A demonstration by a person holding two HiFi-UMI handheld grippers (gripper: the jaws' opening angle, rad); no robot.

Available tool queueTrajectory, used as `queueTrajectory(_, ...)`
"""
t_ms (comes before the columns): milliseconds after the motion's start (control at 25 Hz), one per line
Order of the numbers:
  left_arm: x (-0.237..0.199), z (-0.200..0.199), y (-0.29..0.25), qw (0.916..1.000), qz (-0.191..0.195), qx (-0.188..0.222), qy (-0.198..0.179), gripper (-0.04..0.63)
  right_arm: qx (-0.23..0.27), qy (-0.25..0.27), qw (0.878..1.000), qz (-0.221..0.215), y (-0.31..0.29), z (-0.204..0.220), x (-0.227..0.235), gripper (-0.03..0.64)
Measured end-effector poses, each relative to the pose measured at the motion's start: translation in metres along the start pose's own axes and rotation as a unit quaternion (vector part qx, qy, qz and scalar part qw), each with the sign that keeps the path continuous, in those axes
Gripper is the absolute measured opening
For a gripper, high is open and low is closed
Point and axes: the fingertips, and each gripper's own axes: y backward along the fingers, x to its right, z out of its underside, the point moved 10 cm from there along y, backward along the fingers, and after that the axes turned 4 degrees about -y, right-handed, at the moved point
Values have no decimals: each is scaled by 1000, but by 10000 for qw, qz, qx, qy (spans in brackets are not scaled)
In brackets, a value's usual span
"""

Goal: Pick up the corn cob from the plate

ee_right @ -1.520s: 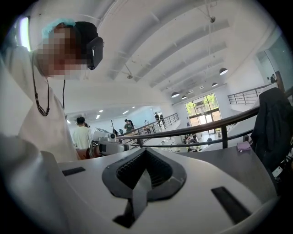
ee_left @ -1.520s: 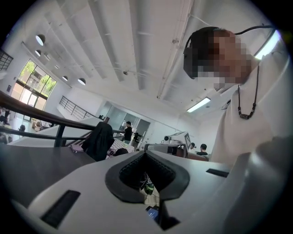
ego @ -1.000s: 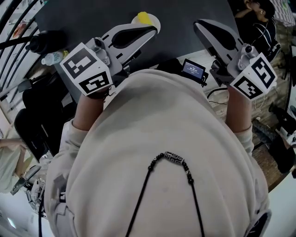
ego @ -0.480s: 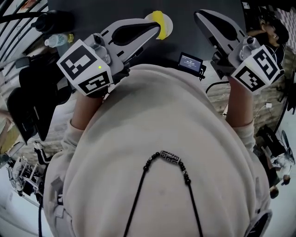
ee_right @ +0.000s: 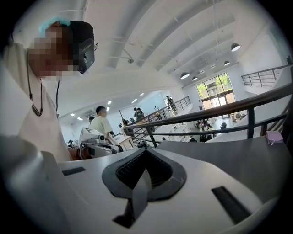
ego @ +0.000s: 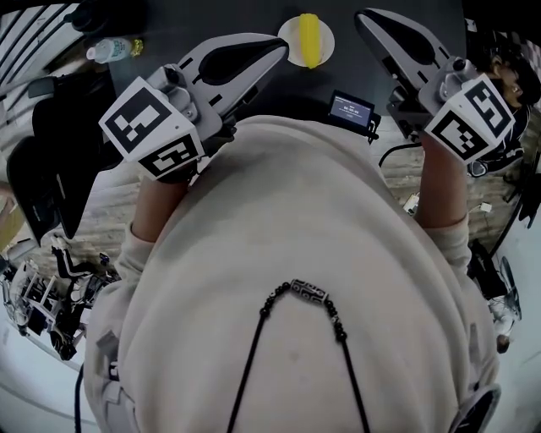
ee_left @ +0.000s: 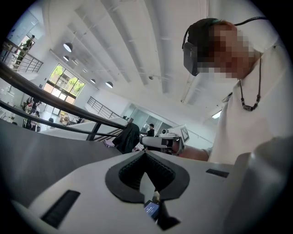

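The yellow corn cob (ego: 309,38) lies on a small white plate (ego: 292,49) on the black table (ego: 211,21), at the top of the head view. My left gripper (ego: 283,48) is held above the table's near edge, its tip just left of the plate, jaws shut and empty. My right gripper (ego: 362,19) is to the right of the plate, also shut with nothing in it. Both gripper views face up and back at the person and the ceiling. The left gripper (ee_left: 145,153) and right gripper (ee_right: 145,151) show closed jaws there, and no corn.
A small device with a lit screen (ego: 352,109) sits at the table's near edge between the arms. A plastic bottle (ego: 110,48) lies at the far left. A black chair (ego: 51,169) stands left of the person. Railings and people fill the background.
In the head view the plate with the corn has shifted right and fully into sight, between the two gripper tips. Both grippers have moved a little and stayed shut.
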Motion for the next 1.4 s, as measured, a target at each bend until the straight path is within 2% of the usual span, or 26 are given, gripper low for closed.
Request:
queueTrajectory(400, 2, 3, 3, 10000, -80, 26, 54, 2, -50, 1, 9999, -97, -4, -1, -1, 15)
queueTrajectory(1400, 0, 5, 0, 9999, 81, 13, 114, 2, -80, -68, 9999, 38, -2, 8, -3, 15)
